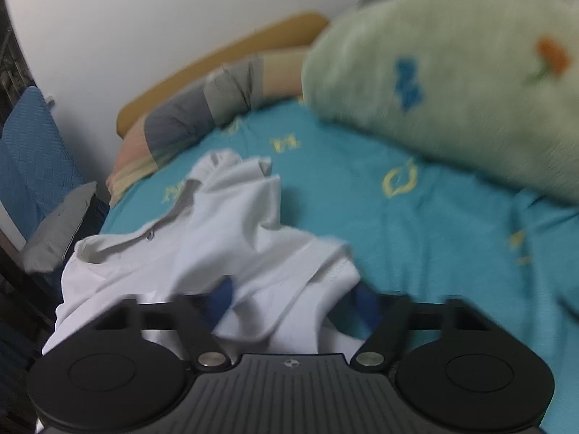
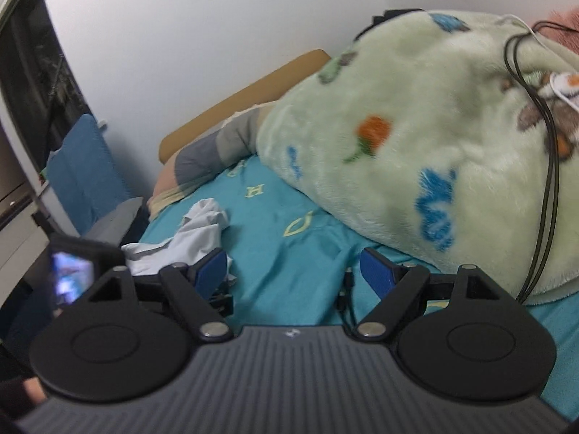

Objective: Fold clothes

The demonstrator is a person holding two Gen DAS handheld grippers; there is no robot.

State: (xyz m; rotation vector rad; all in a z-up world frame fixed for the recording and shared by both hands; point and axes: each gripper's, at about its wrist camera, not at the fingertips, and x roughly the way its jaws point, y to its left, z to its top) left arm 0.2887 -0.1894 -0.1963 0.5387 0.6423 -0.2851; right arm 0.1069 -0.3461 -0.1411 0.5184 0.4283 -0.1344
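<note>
- White garment (image 1: 202,253): crumpled, bunched in loose folds on the teal bedsheet (image 1: 416,238), near its left edge
- Left gripper (image 1: 295,298): fingers spread, fabric heaped between them; grip cannot be told
- Right gripper (image 2: 295,275): fingers wide apart, empty, over bare sheet beside the green blanket (image 2: 416,126)

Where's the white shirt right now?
The crumpled white cotton shirt lies on the turquoise bedsheet near the bed's left edge, directly before the left gripper, whose jaws straddle its fabric.
</note>
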